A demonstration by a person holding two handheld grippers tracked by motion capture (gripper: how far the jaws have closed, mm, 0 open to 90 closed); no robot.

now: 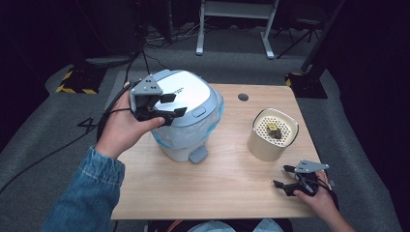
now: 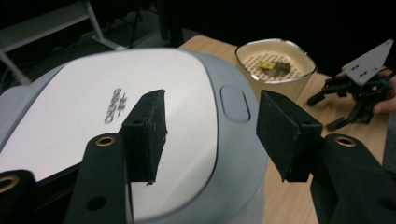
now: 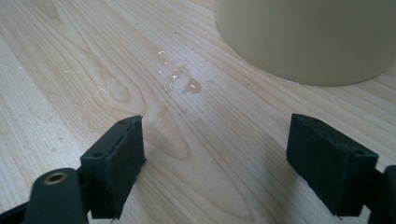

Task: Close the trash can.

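1. My left tool (image 1: 167, 105) hovers with jaws spread wide, gripping nothing, over the closed lid (image 2: 140, 107) of the white bin (image 1: 186, 116) at the tabletop's (image 1: 227, 183) left.
2. I'm lined up near the lid's push button (image 2: 232, 102), probably to press it.
3. My right tool (image 1: 285, 177) rests low, jaws wide and empty, just before the beige perforated container (image 1: 272, 134), out of the way.
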